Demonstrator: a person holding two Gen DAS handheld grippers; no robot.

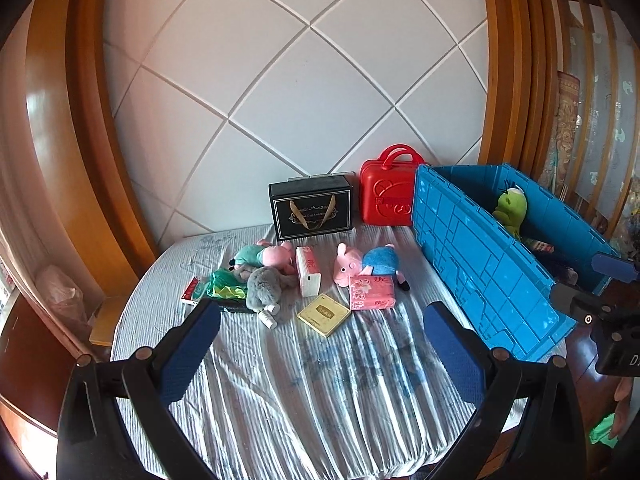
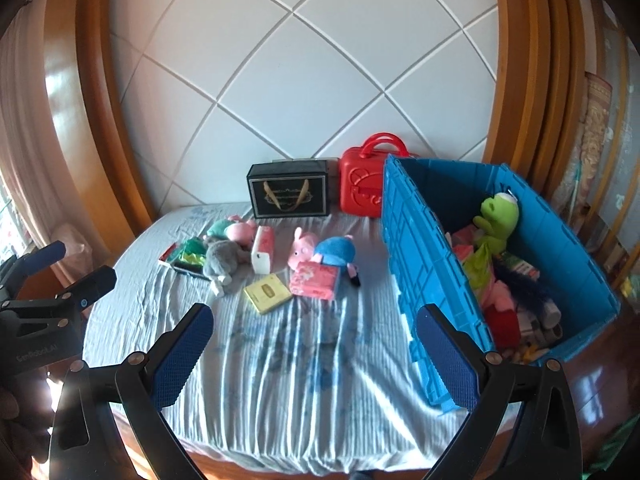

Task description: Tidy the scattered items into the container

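Note:
A blue crate [image 1: 480, 264] [image 2: 424, 264] stands at the bed's right side, holding a green frog plush [image 2: 496, 220] and several other items. Scattered on the striped sheet are a pink pig plush in blue [image 1: 368, 262] [image 2: 324, 250], a second pig plush [image 1: 268, 256], a grey plush [image 1: 266, 286] [image 2: 224, 258], a pink tissue pack [image 1: 372, 292] [image 2: 314, 280], a white-pink box [image 1: 308, 271], a yellow box [image 1: 323, 314] [image 2: 267, 293], a small white bottle [image 1: 269, 317] and a green packet [image 1: 224, 286]. My left gripper [image 1: 320, 350] and right gripper [image 2: 314, 354] both hang open and empty above the near sheet.
A black gift box [image 1: 311, 208] [image 2: 289, 196] and a red case [image 1: 386, 196] [image 2: 362, 192] stand at the back against the tiled wall. Curved wooden frames rise at left and right. The left gripper [image 2: 60, 280] shows at the left edge of the right wrist view.

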